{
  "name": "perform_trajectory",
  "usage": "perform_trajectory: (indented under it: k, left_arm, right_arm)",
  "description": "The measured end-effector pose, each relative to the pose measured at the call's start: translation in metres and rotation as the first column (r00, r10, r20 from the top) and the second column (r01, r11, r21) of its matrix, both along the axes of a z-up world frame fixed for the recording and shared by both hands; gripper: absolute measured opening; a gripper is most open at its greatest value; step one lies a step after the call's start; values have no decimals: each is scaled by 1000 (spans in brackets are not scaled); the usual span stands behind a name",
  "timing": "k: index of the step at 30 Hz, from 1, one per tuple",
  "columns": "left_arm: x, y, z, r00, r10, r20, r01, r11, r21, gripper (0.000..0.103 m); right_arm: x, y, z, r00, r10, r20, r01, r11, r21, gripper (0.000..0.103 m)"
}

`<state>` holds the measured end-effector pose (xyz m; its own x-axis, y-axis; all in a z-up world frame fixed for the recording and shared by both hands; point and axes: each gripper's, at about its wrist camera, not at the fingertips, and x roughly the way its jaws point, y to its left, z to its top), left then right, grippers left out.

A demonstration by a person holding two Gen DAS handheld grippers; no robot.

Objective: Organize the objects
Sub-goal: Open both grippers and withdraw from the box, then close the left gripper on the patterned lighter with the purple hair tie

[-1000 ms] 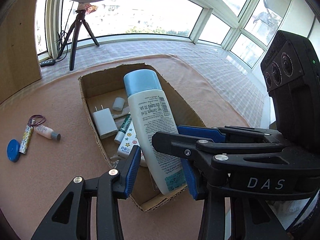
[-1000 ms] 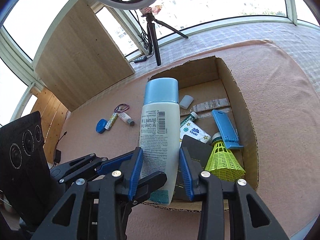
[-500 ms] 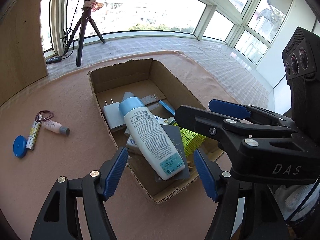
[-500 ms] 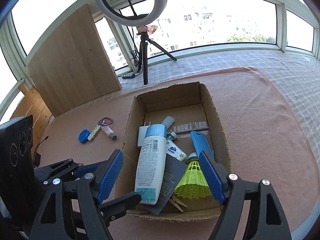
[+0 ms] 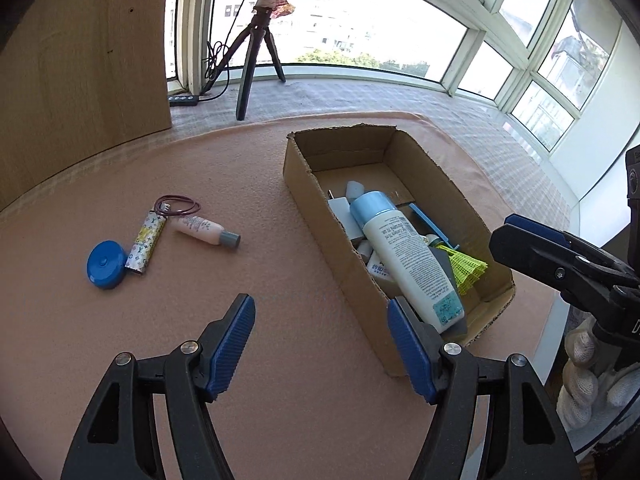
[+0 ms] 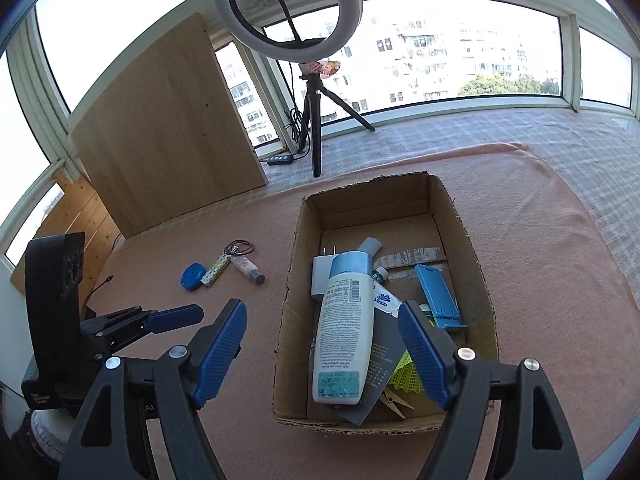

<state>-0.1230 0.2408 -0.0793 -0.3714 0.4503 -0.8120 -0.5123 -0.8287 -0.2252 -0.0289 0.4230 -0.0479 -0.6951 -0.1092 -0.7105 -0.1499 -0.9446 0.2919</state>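
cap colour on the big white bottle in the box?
Light blue. The bottle's cap shows best in the right wrist view.

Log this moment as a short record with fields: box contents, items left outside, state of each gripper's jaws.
box: cardboard box on the pink cloth
in box: white bottle with blue cap, charger plug, blue stand, yellow shuttlecock
outside: blue tape measure, patterned lighter, small pink bottle, hair tie
left gripper: jaws open, empty
right gripper: jaws open, empty
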Motion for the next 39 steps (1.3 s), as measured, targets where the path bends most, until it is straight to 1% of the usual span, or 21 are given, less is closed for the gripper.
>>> perform_trajectory:
  k: [4, 10, 12, 17, 21, 23, 27, 30, 33, 35, 37, 38, 39]
  left_arm:
    - [-18, -32, -5, 999, 54, -3, -54, 998, -33, 72]
    - [-54, -80, -13, 990, 140, 7, -139, 988, -68, 71]
    - [-65, -92, -16, 989, 151, 10, -150, 986, -73, 70]
    - [-88, -113, -25, 984, 177, 23, -174, 980, -95, 68]
    - [-105, -114, -33, 984, 173, 33, -168, 978, -121, 63]
    - [-115, -111, -35, 984, 173, 44, -166, 979, -115, 62]
    - [-140, -100, -36, 983, 170, 61, -163, 981, -109, 59]
    - [-163, -89, -40, 979, 171, 109, -161, 983, -91, 59]
    - [-182, -76, -47, 974, 180, 137, -168, 981, -98, 57]
    - [-191, -66, -54, 970, 178, 164, -162, 981, -106, 49]
    - [-200, -57, -63, 964, 178, 198, -160, 982, -105, 45]
    - [-203, -54, -67, 961, 186, 203, -165, 980, -116, 40]
    - [-204, -51, -70, 961, 189, 204, -165, 978, -128, 37]
  right_arm:
    - [-4, -18, 5, 999, 44, -2, -44, 999, 29, 75]
    - [-14, -43, 5, 995, 102, 6, -102, 995, 13, 74]
    - [-20, -51, 4, 993, 121, 12, -121, 993, 11, 74]
    - [-37, -65, 3, 986, 164, 24, -164, 986, 2, 68]
    - [-52, -69, 1, 984, 176, 37, -175, 984, -19, 62]
    - [-56, -71, 0, 983, 177, 42, -176, 984, -32, 58]
    - [-59, -74, -3, 983, 179, 50, -177, 983, -43, 58]
    - [-56, -74, -6, 983, 176, 60, -174, 984, -42, 58]
    - [-53, -72, -10, 983, 165, 75, -163, 986, -43, 58]
    - [-51, -70, -12, 984, 158, 84, -155, 987, -41, 58]
    - [-49, -67, -13, 984, 152, 91, -149, 988, -39, 58]
    - [-48, -66, -14, 984, 150, 93, -147, 988, -39, 58]
    - [-47, -64, -15, 984, 148, 97, -144, 989, -40, 58]
